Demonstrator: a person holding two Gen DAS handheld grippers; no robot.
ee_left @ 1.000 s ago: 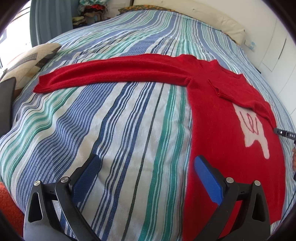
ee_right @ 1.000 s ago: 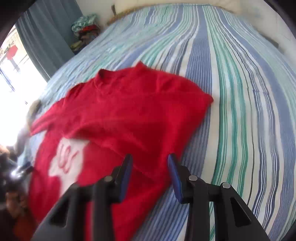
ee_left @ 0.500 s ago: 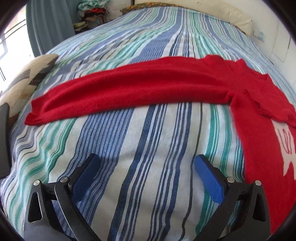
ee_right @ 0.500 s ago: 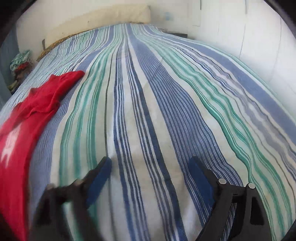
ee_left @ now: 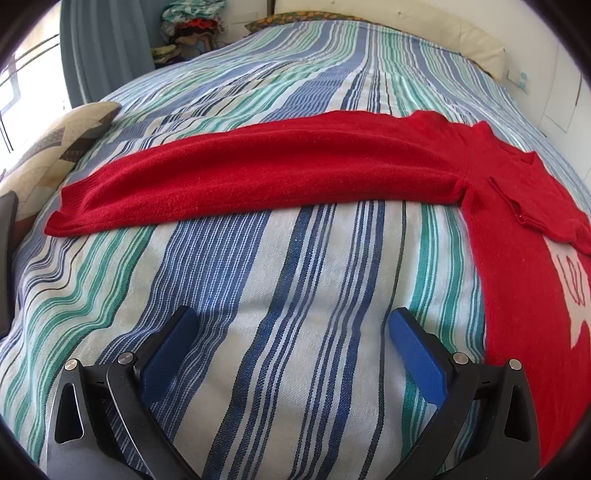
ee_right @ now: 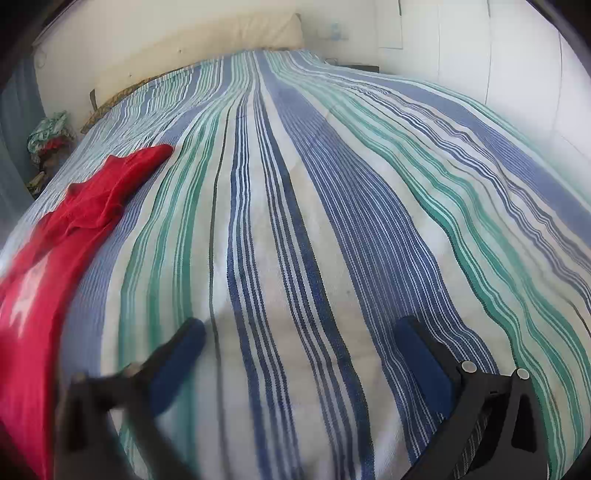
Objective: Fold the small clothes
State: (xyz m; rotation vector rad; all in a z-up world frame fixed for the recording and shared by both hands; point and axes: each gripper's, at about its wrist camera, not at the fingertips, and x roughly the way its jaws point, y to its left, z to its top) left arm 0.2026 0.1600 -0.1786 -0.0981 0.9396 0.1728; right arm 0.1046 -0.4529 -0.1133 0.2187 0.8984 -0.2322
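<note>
Red sweater (ee_left: 517, 236) lying flat on a bed, on a bedspread (ee_left: 295, 295) striped in blue, green and white. One long sleeve (ee_left: 258, 177) stretched straight out to the left across the stripes, cuff end toward the left edge of the bed. Other sleeve folded in over the chest, partly covering a white design (ee_left: 576, 291) with red line marks on the front.

Seen from the left wrist: left gripper (ee_left: 291, 332) poised above bare bedspread, near of the outstretched sleeve and left of the sweater's body. Blue pads (ee_left: 166, 358) spread wide apart, nothing between them, nothing touched. Patterned cushion (ee_left: 55, 147) at the far left edge of the bed, just beyond the cuff. Pile of clothes (ee_left: 192, 22) in the far corner beside a grey-blue curtain (ee_left: 103, 48). Cream headboard (ee_left: 461, 40) at the far right.

Seen from the right wrist: right gripper (ee_right: 299, 336) over bare striped bedspread, well right of the sweater (ee_right: 40, 266), which fills the left edge of the view. Jaws opening, standing wide, only bedspread between them; left finger (ee_right: 177, 354) blurred, right one sharp. Folded shoulder of the sweater reaching farthest onto the bed at far left. Cream headboard (ee_right: 207, 33) and white wall (ee_right: 480, 48) beyond the far end of the bed.
</note>
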